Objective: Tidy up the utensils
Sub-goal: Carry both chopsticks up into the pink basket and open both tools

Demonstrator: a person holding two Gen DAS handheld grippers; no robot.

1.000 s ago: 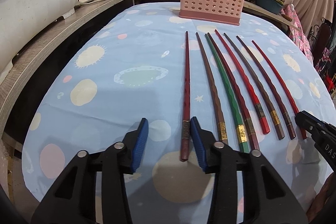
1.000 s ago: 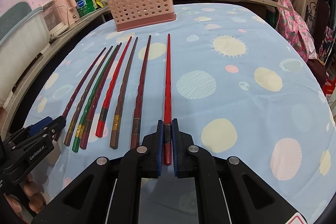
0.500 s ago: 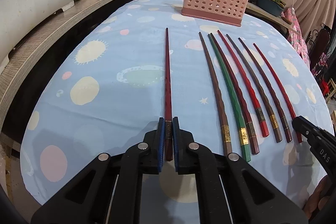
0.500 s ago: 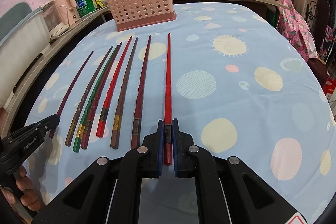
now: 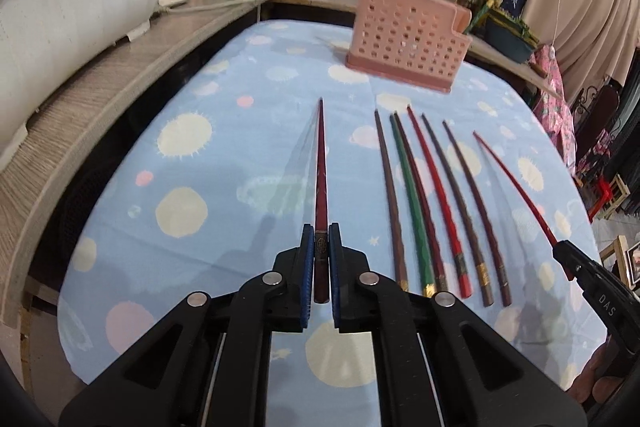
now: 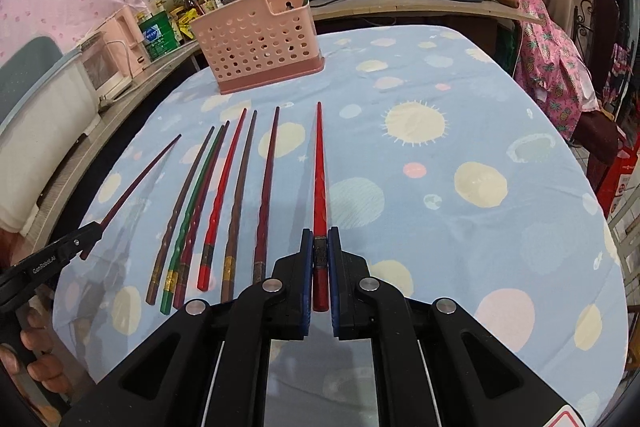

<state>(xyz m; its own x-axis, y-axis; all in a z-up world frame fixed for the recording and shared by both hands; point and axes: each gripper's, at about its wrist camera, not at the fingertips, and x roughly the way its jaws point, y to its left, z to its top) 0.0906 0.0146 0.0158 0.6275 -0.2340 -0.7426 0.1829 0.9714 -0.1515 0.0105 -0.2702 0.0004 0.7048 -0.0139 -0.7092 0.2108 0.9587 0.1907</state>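
Pink plastic basket (image 5: 408,39) stands ahead at the tabletop's (image 6: 460,227) far end. Our left gripper (image 5: 320,259) pinches a dark red chopstick (image 5: 320,167), our right gripper (image 6: 320,259) a bright red chopstick (image 6: 319,179), jaws pressed on their butts, tips pointing toward the basket; six chopsticks (image 6: 224,195) lie between.

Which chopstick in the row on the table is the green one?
The green chopstick, second from the left of the six lying on the tablecloth; its neighbours are brown or red.

Blurred dark red chopstick (image 5: 320,163) (tip smeared); basket (image 5: 406,39) interior hidden.
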